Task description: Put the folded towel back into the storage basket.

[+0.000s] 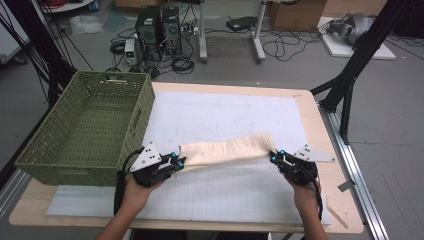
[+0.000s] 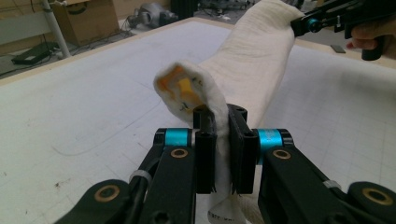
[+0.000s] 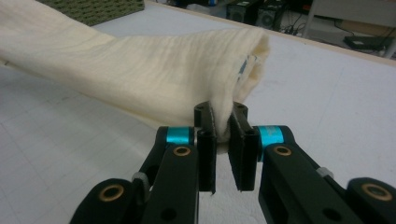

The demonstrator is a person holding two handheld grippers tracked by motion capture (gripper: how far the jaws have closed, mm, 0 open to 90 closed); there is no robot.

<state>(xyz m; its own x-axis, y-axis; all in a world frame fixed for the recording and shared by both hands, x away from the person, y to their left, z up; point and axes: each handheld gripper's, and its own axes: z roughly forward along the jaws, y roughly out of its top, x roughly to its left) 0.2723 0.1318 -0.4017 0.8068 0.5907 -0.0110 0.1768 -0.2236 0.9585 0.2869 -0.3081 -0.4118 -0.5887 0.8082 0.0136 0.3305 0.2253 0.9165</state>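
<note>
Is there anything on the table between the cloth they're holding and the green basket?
Nothing visible. The cream cloth is held stretched between the left gripper and right gripper, and the white mat between it and the green basket at the table's left is bare. Only the basket's near wall must be cleared.

grey floor (image 1: 395, 125), tangled cables (image 1: 280, 47), computer towers (image 1: 159, 25), cardboard boxes (image 1: 297, 12).

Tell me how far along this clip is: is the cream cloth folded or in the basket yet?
Done: both ends are picked up; the left gripper and right gripper are each shut on an end of the cream cloth, which is bunched lengthwise. In hand: it is held stretched between them over the white mat. Left: probably finishing the fold and placing it; the green basket looks empty.
</note>
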